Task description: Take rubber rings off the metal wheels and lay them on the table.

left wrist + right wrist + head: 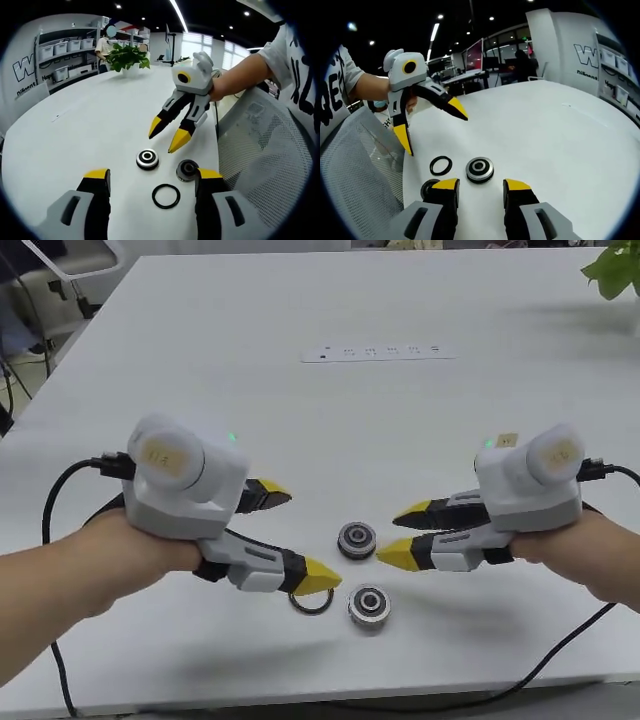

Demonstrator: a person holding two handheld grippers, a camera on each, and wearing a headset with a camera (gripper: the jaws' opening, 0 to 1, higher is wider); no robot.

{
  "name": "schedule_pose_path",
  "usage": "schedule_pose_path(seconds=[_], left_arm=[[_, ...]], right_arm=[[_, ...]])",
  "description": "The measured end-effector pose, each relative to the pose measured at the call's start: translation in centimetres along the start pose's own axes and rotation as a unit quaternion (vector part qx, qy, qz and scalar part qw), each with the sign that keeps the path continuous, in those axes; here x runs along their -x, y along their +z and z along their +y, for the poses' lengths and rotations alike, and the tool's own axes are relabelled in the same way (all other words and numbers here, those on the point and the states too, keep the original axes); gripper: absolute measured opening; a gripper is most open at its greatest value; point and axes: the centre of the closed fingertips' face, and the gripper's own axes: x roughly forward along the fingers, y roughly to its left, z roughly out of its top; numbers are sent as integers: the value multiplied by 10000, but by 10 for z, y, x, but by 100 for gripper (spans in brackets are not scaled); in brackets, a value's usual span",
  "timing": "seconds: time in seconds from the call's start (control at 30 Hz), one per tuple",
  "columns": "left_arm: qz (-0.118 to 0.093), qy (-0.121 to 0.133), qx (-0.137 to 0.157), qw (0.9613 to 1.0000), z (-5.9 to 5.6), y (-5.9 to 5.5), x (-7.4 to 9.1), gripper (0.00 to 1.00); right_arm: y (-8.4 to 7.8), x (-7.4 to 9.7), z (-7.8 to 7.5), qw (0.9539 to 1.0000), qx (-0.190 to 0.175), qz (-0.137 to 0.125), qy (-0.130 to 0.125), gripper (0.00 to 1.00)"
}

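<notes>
Left tool (295, 537) hovers wide open, right tool (403, 533) half open, both empty, tips aimed inward over two wheels (357, 539) and a loose ring (154, 196) on the bench (400, 420).

**White workroom, one long table**

A broad white table (300, 300) runs far ahead of the left fingers (97, 192). A potted plant (127, 56) stands at its far end and a power strip (378, 353) lies mid-top. Left of those fingers stand shelves (60, 55) of pale bins, and to their right is a grey mesh chair (260, 150). Ahead and right of the right fingers (445, 202) rises a white wall (560, 50) bearing a large W. Strip lights (177, 15) glow on a dark ceiling, and windows (220, 50) shine at the back.
</notes>
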Motion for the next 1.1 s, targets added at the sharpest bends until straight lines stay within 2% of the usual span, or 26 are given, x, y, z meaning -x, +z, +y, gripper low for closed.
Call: schedule_pose_path(seconds=[0.27, 0.53, 0.7, 1.1], left_arm=[[4, -63, -17, 10000, 1, 1, -8, 61], [75, -124, 11, 9999, 4, -3, -17, 56], [128, -197, 59, 9997, 3, -7, -23, 49], [161, -173, 11, 9997, 7, -6, -33, 42]], right_arm=[[-3, -5, -1, 10000, 88, 39, 14, 31], [-7, -10, -2, 9998, 177, 79, 53, 30], [-9, -11, -3, 9997, 208, 106, 69, 28], [-10, -13, -2, 9996, 231, 100, 111, 25]])
